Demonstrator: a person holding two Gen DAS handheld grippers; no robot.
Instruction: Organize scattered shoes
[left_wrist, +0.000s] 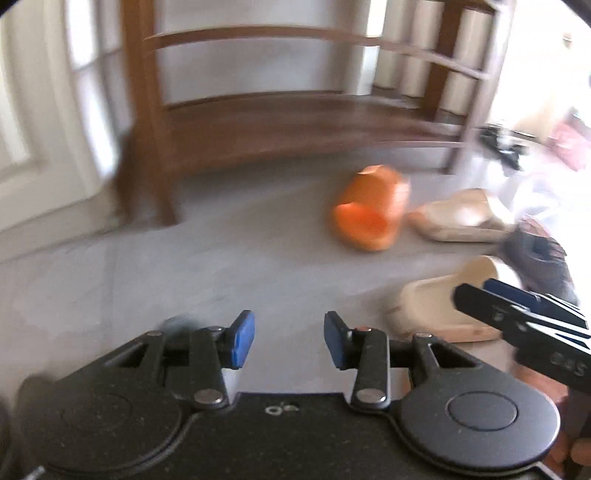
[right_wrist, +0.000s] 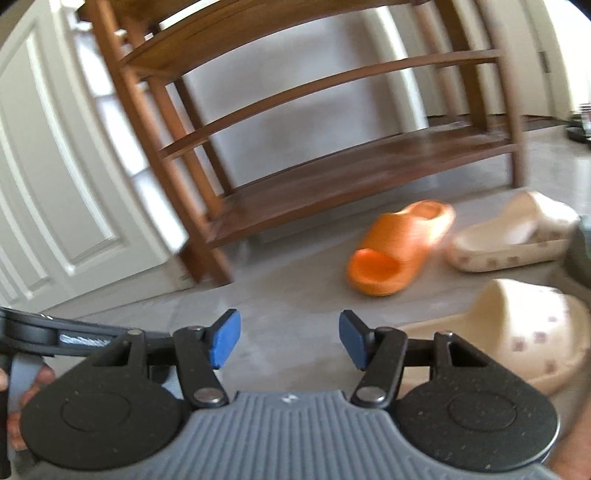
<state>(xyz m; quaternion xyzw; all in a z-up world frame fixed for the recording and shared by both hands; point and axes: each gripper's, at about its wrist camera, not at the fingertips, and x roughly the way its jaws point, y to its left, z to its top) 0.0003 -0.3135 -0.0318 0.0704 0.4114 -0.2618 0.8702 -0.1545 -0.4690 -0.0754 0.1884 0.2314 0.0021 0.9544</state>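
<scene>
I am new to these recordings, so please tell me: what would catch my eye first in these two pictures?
The orange slipper stands out first, lying on the grey floor in front of the wooden rack. Two beige slippers lie to its right, one farther and one nearer. Both grippers are open and hold nothing.

No readable text, labels or numbers
</scene>
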